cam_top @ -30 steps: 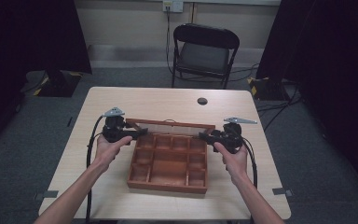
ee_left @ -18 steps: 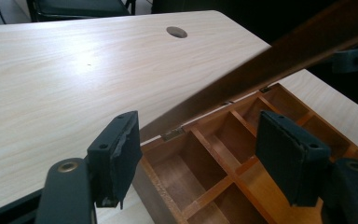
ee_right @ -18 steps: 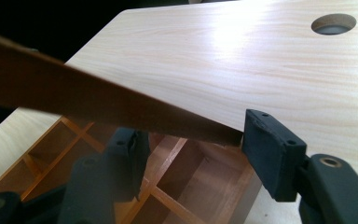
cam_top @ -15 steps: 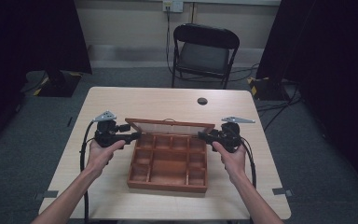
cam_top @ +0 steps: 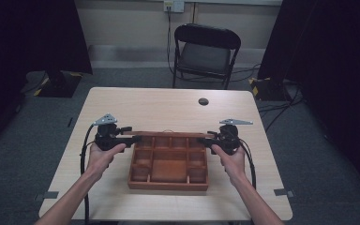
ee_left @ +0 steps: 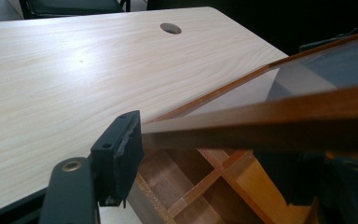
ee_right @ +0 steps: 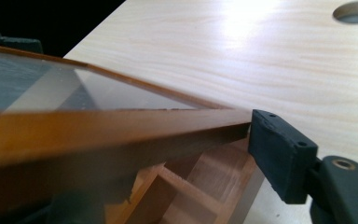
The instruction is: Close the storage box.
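One wooden compartment box (cam_top: 168,164) is seen on the table (cam_top: 159,105), nearer the person's edge than the far edge. Bare table surface is left beyond the box up to one round cable hole (cam_top: 203,101), and strips of free surface are left at both sides. One glass-paned lid (cam_top: 168,135) is held raised along the box's far side, its wooden frame lifted over the compartments.

Two hand-held grippers are counted. The left hand-held gripper (cam_top: 133,139) is clamped on the lid's left end; in the left gripper view the lid frame (ee_left: 261,121) is seen between the jaws, which have just been closing. The right hand-held gripper (cam_top: 205,140) is clamped on the lid's right end, with the frame (ee_right: 112,126) against its pad; its jaws have just been opening slightly.

Both forearms are stretched forward from the near edge, with the hands wrapped around the gripper bodies and the jaws pointed inward toward each other, roughly level.

One folding chair (cam_top: 206,51) is seen beyond the table.
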